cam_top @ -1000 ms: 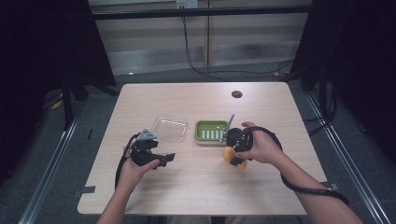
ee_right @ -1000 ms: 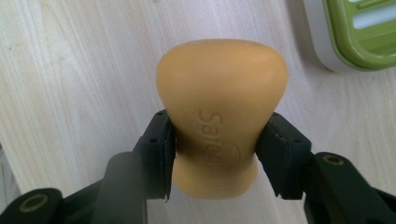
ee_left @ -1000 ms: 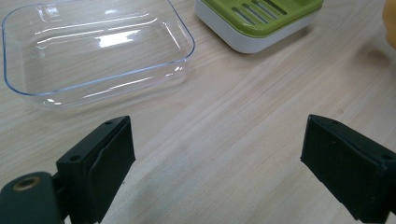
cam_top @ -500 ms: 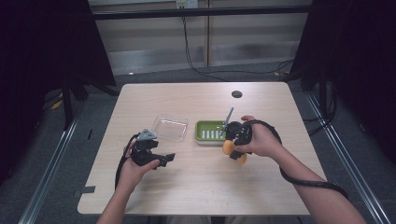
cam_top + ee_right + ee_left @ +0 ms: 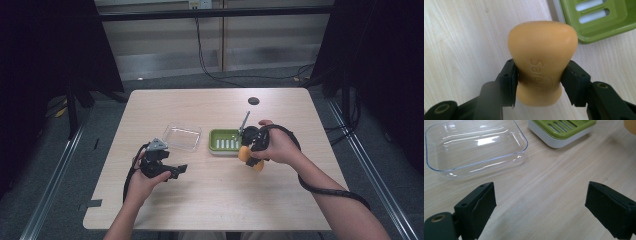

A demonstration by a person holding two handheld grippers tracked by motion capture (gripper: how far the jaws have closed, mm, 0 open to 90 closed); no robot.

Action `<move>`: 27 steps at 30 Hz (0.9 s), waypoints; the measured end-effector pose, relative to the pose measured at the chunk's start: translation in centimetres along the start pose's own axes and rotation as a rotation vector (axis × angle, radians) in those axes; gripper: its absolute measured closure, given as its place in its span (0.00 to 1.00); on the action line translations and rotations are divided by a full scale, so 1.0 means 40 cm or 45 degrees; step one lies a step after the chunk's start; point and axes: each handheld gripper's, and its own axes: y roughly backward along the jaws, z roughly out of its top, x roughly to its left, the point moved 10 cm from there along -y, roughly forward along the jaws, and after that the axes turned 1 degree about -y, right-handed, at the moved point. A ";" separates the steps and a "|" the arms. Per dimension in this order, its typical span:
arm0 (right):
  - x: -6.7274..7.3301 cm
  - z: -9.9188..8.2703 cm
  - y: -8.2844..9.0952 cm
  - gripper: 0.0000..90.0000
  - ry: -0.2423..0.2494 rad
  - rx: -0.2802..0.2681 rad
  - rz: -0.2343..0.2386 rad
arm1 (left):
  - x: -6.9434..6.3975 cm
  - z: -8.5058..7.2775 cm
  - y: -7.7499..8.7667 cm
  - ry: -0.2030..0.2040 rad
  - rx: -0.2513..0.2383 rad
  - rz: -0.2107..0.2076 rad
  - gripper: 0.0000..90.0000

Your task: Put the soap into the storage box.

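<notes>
"Safeg…" embossed on orange soap (image 5: 541, 62)

A clear plastic tray (image 5: 182, 137) lies on the pale wooden worktop (image 5: 210, 200), just beside a green soap dish (image 5: 224, 140). A small dark round spot (image 5: 253, 100) sits near the far edge.

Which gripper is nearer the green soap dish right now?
Right. The right gripper, shut on the orange soap bar, sits just off the green soap dish's near-right corner. The left gripper, jaws open, rests farther away toward the table's near-left.
</notes>
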 end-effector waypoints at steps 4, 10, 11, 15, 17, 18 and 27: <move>-0.011 0.007 0.008 0.56 -0.014 -0.010 -0.009 | -0.002 0.000 -0.001 -0.003 0.000 -0.006 0.10; -0.023 0.015 0.010 0.56 -0.024 -0.030 -0.010 | -0.002 0.000 -0.001 -0.003 0.001 -0.004 0.10; -0.023 0.015 0.011 0.56 -0.021 -0.023 -0.009 | -0.002 -0.001 0.000 -0.004 0.008 -0.003 0.10; -0.029 0.020 0.009 0.56 -0.033 -0.022 -0.005 | -0.004 -0.003 -0.002 -0.010 0.015 -0.006 0.10; -0.034 0.023 0.007 0.56 -0.026 -0.018 -0.008 | -0.005 -0.003 -0.002 -0.012 0.017 -0.005 0.10; -0.034 0.023 0.007 0.56 -0.026 -0.018 -0.008 | -0.005 -0.003 -0.002 -0.012 0.017 -0.005 0.10; -0.043 0.033 0.004 0.56 -0.027 -0.007 -0.005 | -0.007 -0.004 -0.003 -0.015 0.020 -0.013 0.10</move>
